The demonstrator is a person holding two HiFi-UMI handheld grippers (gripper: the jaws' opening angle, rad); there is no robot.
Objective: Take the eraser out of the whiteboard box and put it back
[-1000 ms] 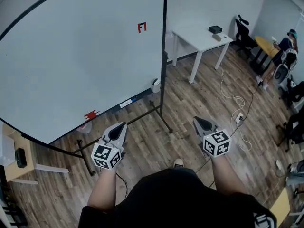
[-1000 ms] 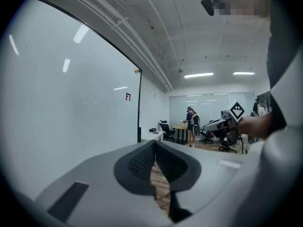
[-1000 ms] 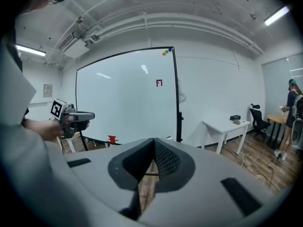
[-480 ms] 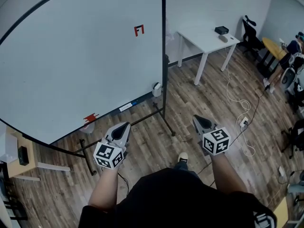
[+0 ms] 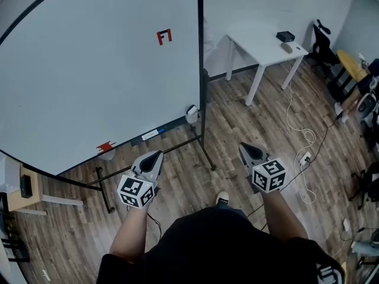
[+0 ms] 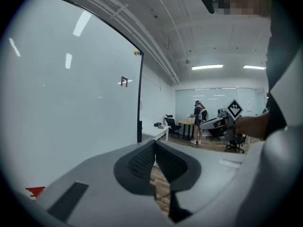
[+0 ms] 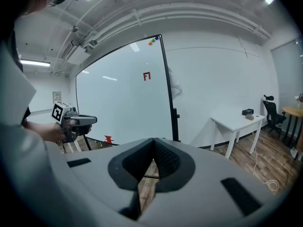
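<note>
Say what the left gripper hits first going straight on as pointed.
Probably the white box at the whiteboard's lower right corner. Nothing shows in between, though depth is unclear.

Overhead and two low views of whiteboard [image 5: 89,81]

Two claws [image 5: 156,155] [image 5: 242,147], one whiteboard [image 5: 89,76], one table [image 5: 265,45]

Probably an office: whiteboard [image 5: 89,81], white desk [image 5: 263,45], office chair [image 5: 325,45], wood floor [image 5: 237,120].
</note>
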